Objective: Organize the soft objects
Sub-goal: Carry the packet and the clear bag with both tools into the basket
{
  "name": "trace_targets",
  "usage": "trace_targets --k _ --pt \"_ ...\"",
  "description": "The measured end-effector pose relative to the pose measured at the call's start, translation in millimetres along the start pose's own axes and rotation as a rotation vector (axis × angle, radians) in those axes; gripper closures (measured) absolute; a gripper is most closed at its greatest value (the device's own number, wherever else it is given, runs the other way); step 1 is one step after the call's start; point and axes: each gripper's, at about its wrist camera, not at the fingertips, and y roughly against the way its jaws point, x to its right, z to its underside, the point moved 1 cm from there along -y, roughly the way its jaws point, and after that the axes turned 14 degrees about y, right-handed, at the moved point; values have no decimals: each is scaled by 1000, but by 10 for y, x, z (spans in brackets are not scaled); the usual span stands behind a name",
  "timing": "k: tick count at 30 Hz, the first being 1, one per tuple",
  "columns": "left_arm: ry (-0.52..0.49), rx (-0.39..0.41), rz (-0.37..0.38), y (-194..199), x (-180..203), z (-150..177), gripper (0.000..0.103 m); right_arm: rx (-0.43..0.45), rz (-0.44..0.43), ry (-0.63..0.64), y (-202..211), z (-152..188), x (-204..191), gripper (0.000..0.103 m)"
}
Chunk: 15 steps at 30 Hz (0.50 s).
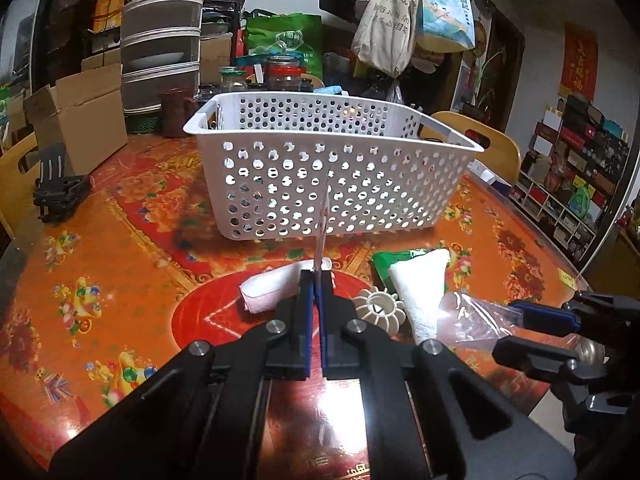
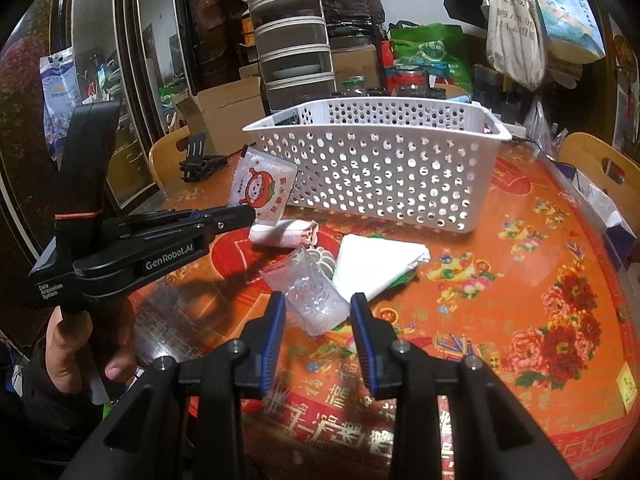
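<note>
The white perforated basket (image 1: pixel 332 184) (image 2: pixel 380 176) stands on the red patterned table. My left gripper (image 1: pixel 317 276) (image 2: pixel 250 213) is shut on a thin cartoon-printed pouch (image 2: pixel 262 184), held off the table in front of the basket and seen edge-on in the left wrist view. My right gripper (image 2: pixel 319 312) (image 1: pixel 506 330) is shut on a puffy clear plastic bag (image 2: pixel 316 300) (image 1: pixel 472 316). On the table lie a rolled white-and-pink cloth (image 1: pixel 268 288) (image 2: pixel 284 234), a folded white towel (image 1: pixel 420 292) (image 2: pixel 376 264) and a white flower-shaped plastic piece (image 1: pixel 378 306).
A green packet (image 1: pixel 384 260) sticks out from under the towel. Behind the basket stand jars (image 1: pixel 284 74), a brown mug (image 1: pixel 176 112), cardboard boxes (image 1: pixel 80 120) and stacked containers (image 1: pixel 160 40). A black stand (image 1: pixel 60 192) lies at the left. Wooden chairs (image 1: pixel 476 140) ring the table. A hand (image 2: pixel 80 352) grips the left gripper's handle.
</note>
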Motion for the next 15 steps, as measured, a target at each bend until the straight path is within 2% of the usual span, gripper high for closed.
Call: trace_targets --k 15 --pt "28 40 -29 214 -19 -212 101 76 73 11 217 -304 149 71"
